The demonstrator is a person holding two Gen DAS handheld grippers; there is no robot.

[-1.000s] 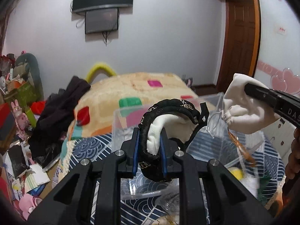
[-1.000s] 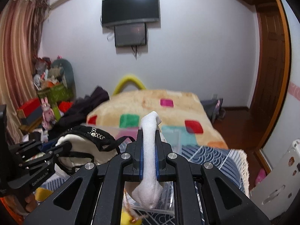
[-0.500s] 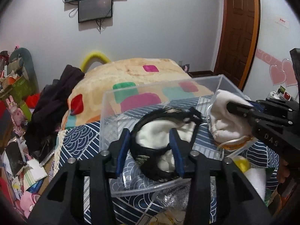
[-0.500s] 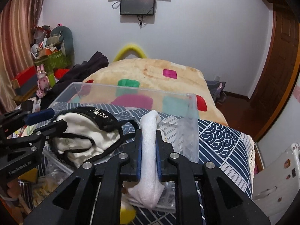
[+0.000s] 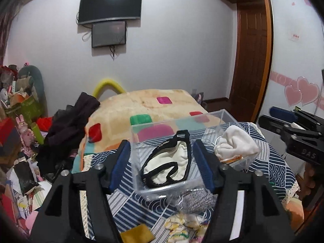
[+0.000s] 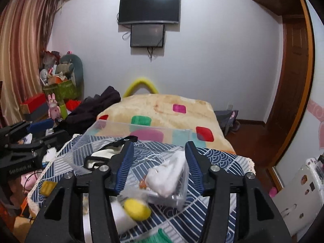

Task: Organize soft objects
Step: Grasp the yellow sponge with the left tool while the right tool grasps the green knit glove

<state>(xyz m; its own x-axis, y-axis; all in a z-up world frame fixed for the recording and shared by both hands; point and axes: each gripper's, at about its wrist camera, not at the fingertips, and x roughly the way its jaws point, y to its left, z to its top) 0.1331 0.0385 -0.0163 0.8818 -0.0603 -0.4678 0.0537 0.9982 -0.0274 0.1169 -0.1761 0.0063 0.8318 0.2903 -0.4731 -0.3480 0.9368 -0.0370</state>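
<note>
The left gripper (image 5: 162,162) is spread wide, holding nothing — the black-trimmed cream garment (image 5: 169,165) lies in the clear plastic box (image 5: 160,190) on the patterned blue cloth (image 5: 277,168). The white pouch (image 6: 167,177) sits at the box's right end, between the right gripper's (image 6: 159,165) parted fingers.

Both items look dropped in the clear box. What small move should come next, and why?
Probably back both grippers off the box and send one toward a loose piece. The left gripper and right gripper are open and empty; the black-trimmed cloth and white pouch already lie inside. A yellow ball sits outside on the cover, just ahead of the right gripper.
</note>
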